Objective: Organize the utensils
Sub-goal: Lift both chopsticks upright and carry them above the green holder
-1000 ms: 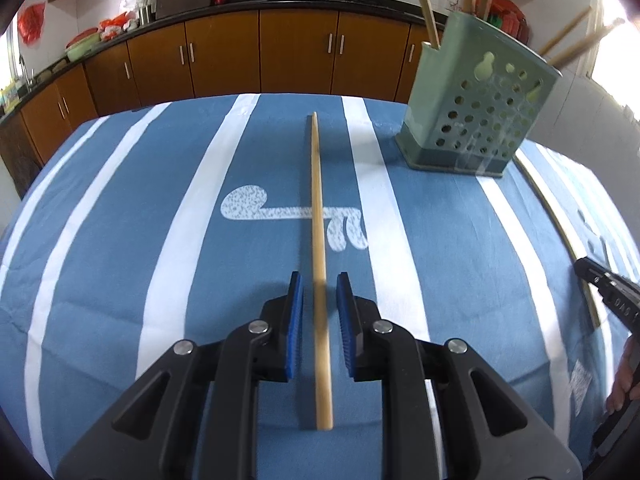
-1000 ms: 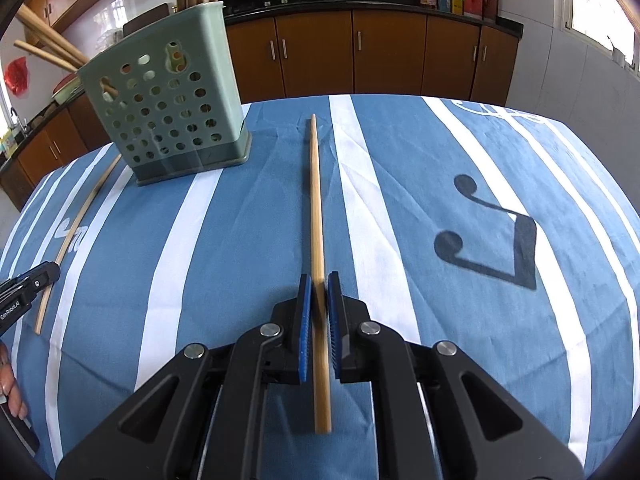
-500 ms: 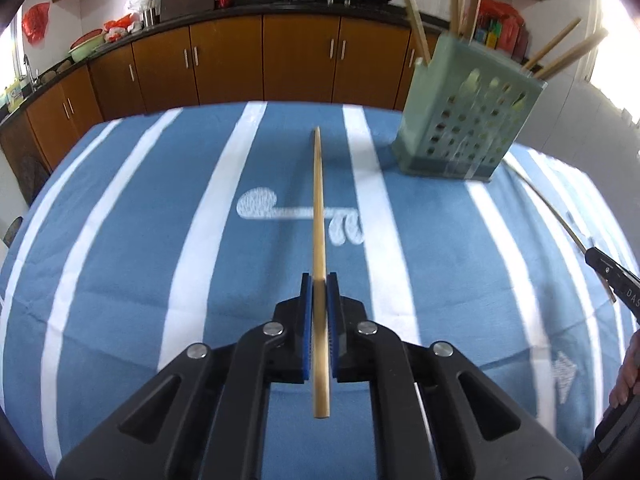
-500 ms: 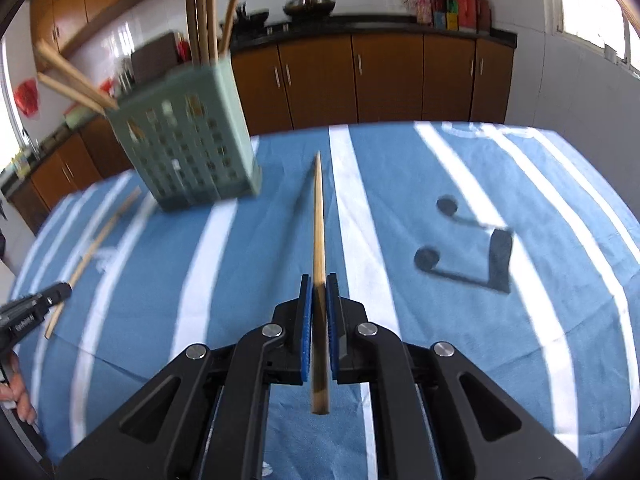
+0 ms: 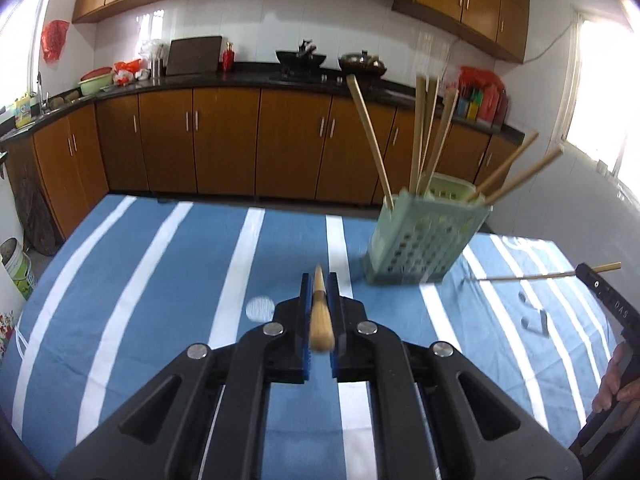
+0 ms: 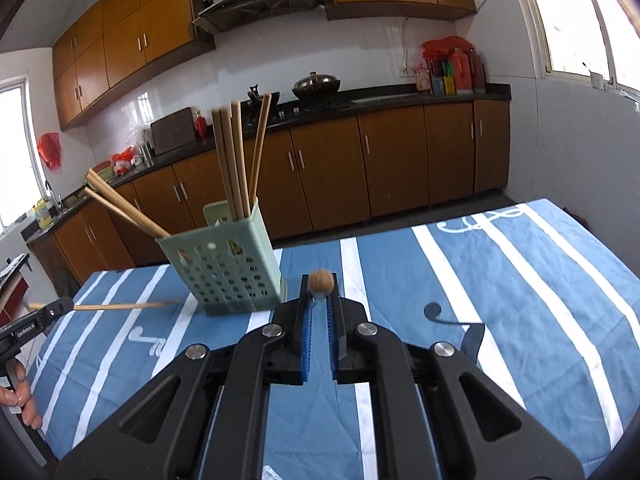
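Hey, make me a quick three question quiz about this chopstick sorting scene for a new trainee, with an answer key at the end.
1. True or false: the left gripper is shut on a chopstick.
2. What does the right gripper hold?
3. Where does the green holder stand: A on the striped cloth, B on the kitchen counter?

Key: 1 true. 2 a chopstick. 3 A.

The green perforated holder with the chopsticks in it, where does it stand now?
The green holder stands on the blue striped tablecloth, ahead and right of the left gripper in the left wrist view, ahead and left of the right gripper in the other.
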Demonstrator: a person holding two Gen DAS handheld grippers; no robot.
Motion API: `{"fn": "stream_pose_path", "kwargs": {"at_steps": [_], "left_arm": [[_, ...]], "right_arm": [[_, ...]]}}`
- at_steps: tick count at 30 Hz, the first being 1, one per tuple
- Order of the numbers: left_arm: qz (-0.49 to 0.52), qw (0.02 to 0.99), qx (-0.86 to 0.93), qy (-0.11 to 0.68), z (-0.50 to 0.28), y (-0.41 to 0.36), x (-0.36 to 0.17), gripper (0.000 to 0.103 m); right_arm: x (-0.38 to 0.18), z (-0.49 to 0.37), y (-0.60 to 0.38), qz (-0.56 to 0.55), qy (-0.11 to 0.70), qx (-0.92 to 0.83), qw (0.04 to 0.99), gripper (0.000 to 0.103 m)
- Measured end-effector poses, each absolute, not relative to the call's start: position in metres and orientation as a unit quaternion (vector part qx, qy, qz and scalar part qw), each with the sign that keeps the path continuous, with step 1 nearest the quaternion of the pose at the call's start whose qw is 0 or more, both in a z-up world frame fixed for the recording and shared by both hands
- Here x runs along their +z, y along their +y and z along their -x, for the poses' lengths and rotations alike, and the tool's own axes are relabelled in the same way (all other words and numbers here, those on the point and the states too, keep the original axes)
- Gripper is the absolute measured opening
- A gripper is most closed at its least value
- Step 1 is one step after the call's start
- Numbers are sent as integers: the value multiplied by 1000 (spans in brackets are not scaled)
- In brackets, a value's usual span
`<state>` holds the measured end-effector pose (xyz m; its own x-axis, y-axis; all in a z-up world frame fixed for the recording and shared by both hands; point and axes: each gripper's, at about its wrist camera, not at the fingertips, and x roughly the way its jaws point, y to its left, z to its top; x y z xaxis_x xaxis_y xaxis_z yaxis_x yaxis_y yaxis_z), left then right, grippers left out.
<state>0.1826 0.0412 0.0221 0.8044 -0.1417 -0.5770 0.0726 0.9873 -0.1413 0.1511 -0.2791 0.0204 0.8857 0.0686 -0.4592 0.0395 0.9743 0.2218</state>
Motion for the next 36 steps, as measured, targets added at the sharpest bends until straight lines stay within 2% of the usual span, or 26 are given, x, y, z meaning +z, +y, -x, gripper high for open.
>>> {"fn": "stream_pose_path", "kwargs": {"at_steps": [19,36], "left_arm": [[69,954,-71,282,-190,42,51,8],[65,961,-150,223,-170,12,118,8]], "right_arm": [[43,-155,-279,-120,213,12,970,8],[117,-144,-274,-149,142,85,975,7]]}}
